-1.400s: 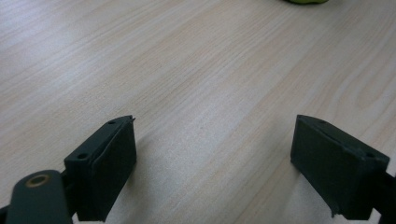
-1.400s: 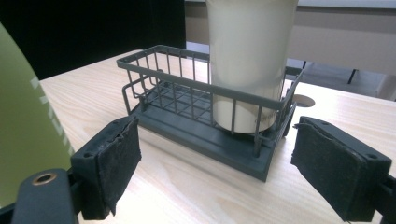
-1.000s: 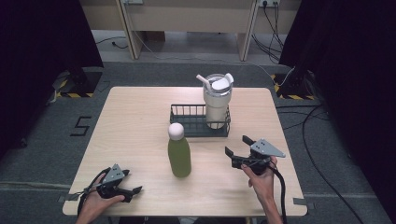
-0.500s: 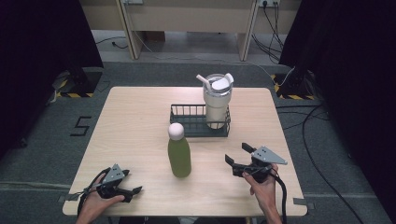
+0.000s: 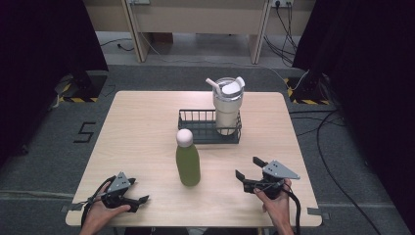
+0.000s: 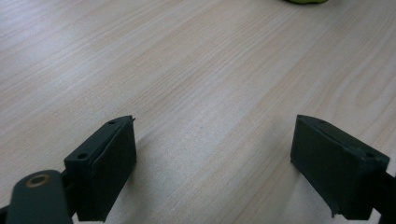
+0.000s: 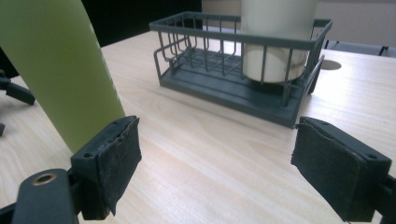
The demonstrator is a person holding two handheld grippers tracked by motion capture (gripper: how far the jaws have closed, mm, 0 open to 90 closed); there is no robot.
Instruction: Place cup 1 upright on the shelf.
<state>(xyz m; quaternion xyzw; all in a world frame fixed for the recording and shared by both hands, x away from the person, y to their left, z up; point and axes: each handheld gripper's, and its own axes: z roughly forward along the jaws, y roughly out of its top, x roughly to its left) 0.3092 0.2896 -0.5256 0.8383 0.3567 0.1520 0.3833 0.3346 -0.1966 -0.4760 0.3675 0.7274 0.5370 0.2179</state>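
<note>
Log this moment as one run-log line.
left gripper: open, empty, on table | right gripper: open, empty, aimed near green bottle | tumbler: upright in wire basket

both tongs are black — the left tongs (image 5: 128, 199) and the right tongs (image 5: 248, 172) each carry a grey three-cornered plate on top and trail a black cable. the jaws are blocky, faced with dark pads, with small screw holes — a brass rivet at 7 o'clock.
</note>
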